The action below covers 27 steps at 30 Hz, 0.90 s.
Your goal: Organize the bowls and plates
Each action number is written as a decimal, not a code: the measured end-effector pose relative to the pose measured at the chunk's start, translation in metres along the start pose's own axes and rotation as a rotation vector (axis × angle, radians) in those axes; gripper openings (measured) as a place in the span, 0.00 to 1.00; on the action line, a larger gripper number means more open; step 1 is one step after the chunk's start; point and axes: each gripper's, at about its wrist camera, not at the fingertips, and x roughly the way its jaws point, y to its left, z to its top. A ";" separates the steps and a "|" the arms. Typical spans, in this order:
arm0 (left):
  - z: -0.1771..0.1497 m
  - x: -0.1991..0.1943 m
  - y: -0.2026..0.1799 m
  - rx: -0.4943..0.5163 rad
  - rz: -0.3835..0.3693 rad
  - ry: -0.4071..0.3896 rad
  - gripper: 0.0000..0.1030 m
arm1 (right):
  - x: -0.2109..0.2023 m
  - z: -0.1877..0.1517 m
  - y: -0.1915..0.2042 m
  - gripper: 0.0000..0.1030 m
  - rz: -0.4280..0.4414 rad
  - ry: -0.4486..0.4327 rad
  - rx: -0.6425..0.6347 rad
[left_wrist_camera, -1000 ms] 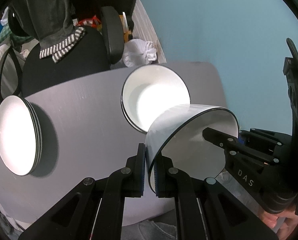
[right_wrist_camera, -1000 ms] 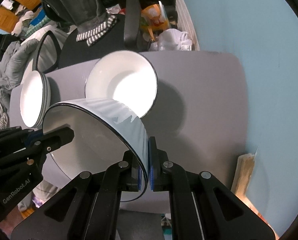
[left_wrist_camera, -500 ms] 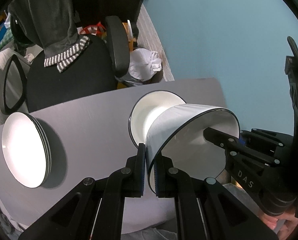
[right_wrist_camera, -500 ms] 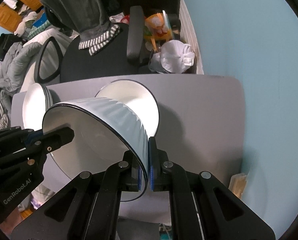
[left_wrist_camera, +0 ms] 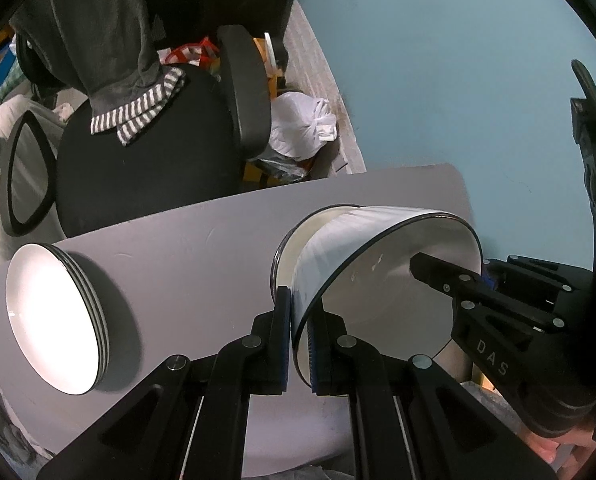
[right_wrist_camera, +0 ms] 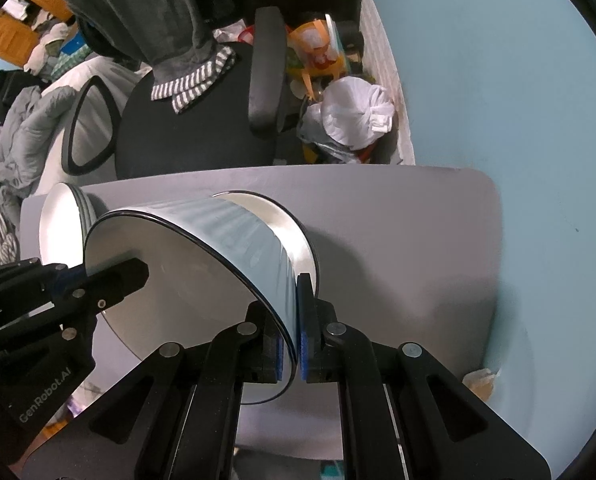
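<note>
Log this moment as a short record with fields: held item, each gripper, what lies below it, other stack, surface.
held item: white bowl with dark rim, gripped on opposite sides of its rim
left gripper: shut on the bowl's rim
right gripper: shut on the bowl's rim
below it: white dish on the table, largely hidden by the bowl
other stack: stacked plates further left
surface: grey table
</note>
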 end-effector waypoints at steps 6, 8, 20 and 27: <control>0.006 0.012 0.003 -0.007 0.012 0.027 0.07 | 0.009 0.005 0.002 0.06 -0.015 0.024 -0.010; 0.006 0.015 0.005 -0.009 0.011 0.036 0.07 | 0.012 0.007 0.003 0.06 -0.024 0.031 -0.016; 0.006 0.031 0.008 -0.027 0.007 0.072 0.07 | 0.028 0.010 0.001 0.06 -0.034 0.063 -0.004; 0.009 0.032 0.006 -0.015 0.023 0.063 0.07 | 0.029 0.012 0.001 0.08 -0.036 0.073 0.011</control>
